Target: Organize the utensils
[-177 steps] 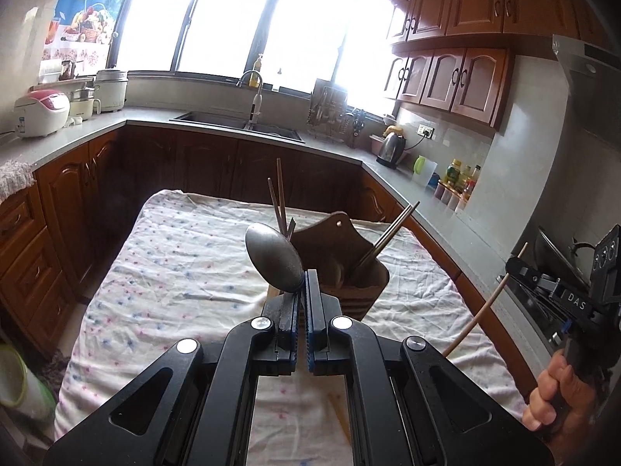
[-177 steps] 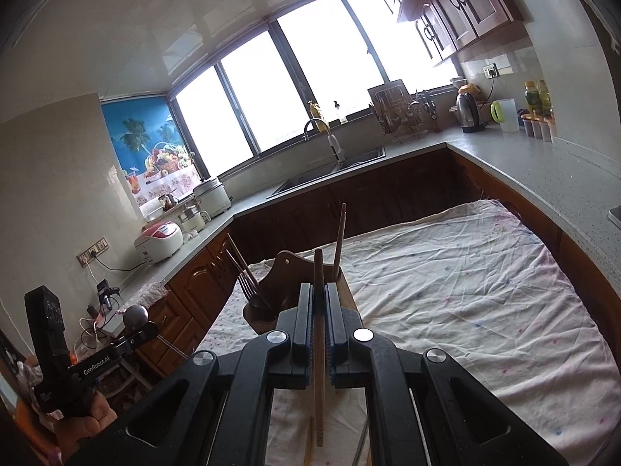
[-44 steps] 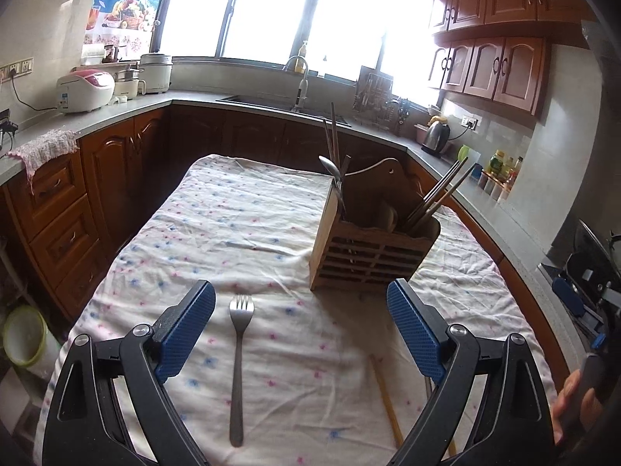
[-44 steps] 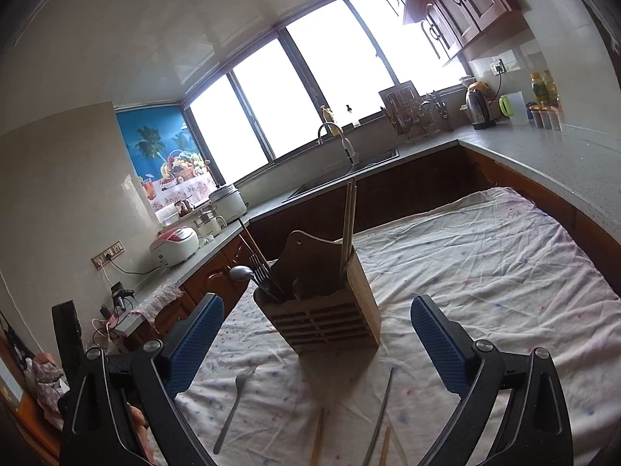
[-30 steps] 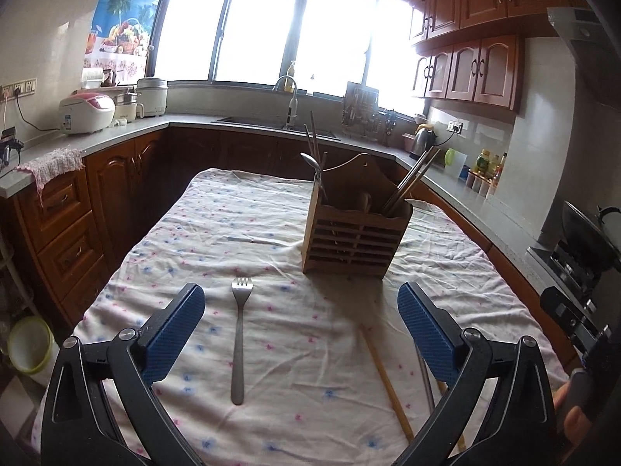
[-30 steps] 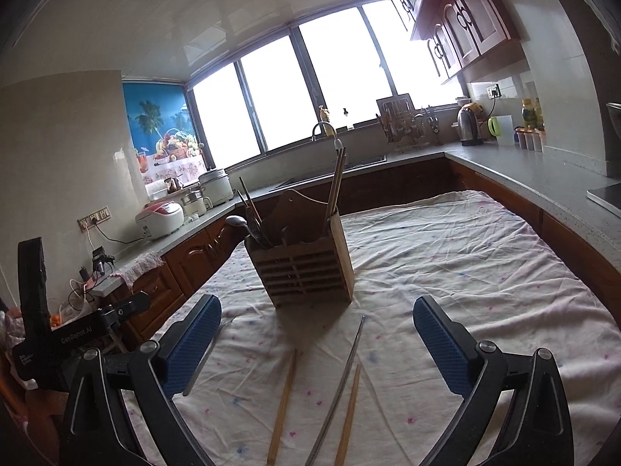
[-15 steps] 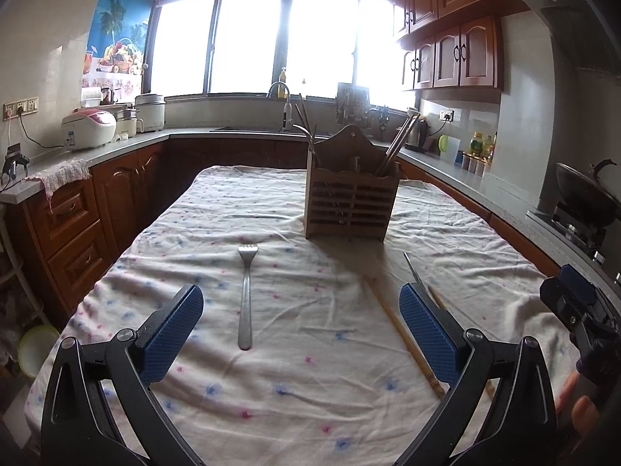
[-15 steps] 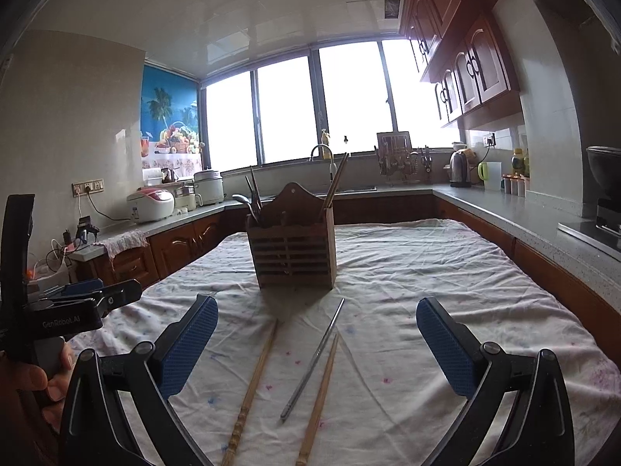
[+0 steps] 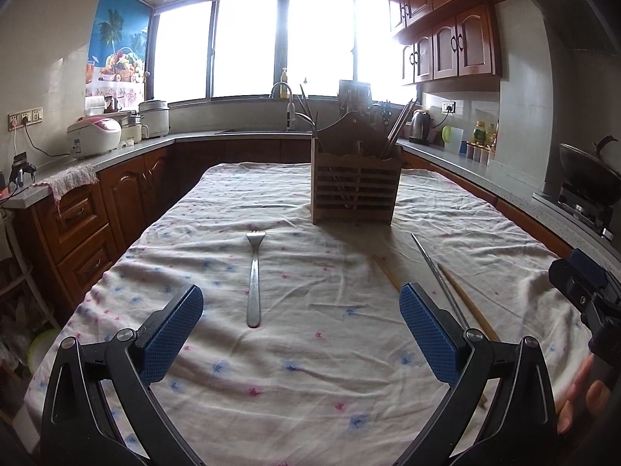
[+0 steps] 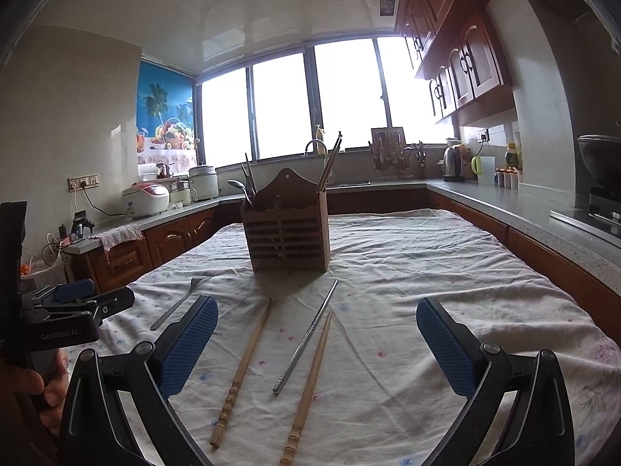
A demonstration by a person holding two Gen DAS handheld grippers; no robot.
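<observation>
A slatted wooden utensil holder (image 9: 355,194) (image 10: 287,239) stands on the flowered tablecloth (image 9: 310,369), with a spoon and chopsticks upright in it. A steel fork (image 9: 254,277) (image 10: 176,303) lies flat in front of it, tines toward the holder. Two wooden chopsticks (image 10: 242,372) (image 10: 308,388) and a metal chopstick (image 10: 306,336) (image 9: 440,281) lie to the fork's right. My left gripper (image 9: 300,330) is open low over the cloth, the fork just inside its left pad. My right gripper (image 10: 316,349) is open over the chopsticks. Neither holds anything.
Wooden kitchen cabinets and grey counters (image 9: 116,151) ring the table, with rice cookers (image 9: 95,136) at left, a sink under the windows and a stove with a wok (image 9: 588,178) at right. A hand (image 10: 27,384) holds the other gripper at each view's edge.
Both grippers let go of the spoon and the chopstick into the holder, opened wide, then drew back and sank low toward the near end of the table.
</observation>
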